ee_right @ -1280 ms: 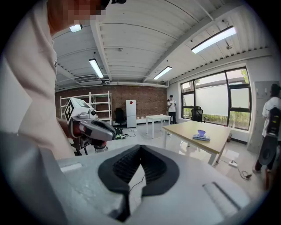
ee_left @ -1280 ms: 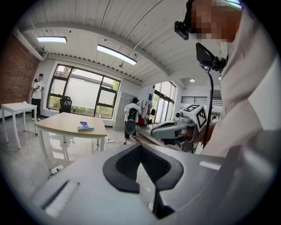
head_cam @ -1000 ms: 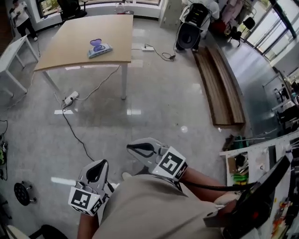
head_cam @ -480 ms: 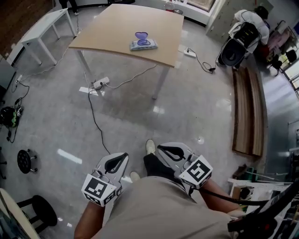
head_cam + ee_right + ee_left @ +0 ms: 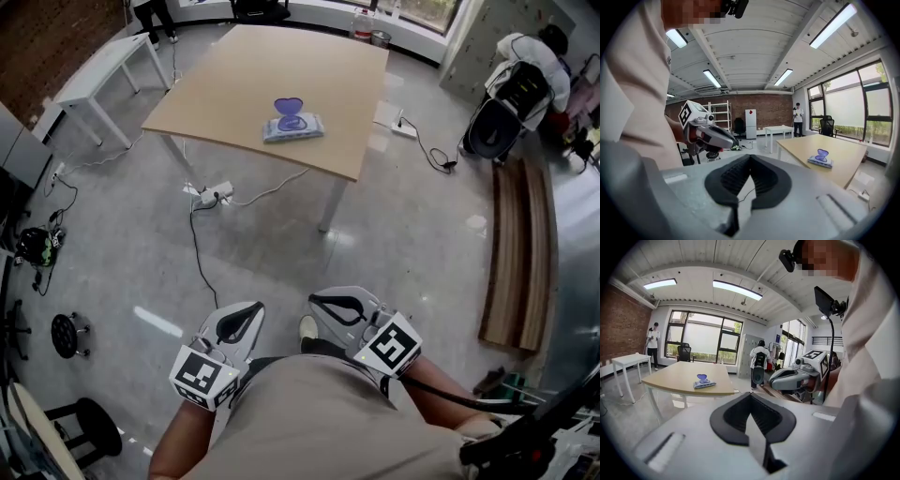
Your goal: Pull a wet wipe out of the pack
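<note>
Pack (image 5: 293, 127) on tan counter (image 5: 309, 66), left tool (image 5: 251, 309) and right tool (image 5: 323, 302) pressed together, empty, white cabinet (image 5: 750, 124) only in right gripper view, grey floor (image 5: 422, 244)

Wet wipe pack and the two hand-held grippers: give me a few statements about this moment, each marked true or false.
1. The wet wipe pack lies on the wooden table with its purple lid raised. True.
2. The left hand-held gripper is clamped on the pack. False: its jaws are shut on nothing, close to the person's body and well away from the table.
3. The right hand-held gripper has its jaws together and holds nothing. True.
4. A power strip lies on the table beside the pack. False: the power strip lies on the floor by the table.
</note>
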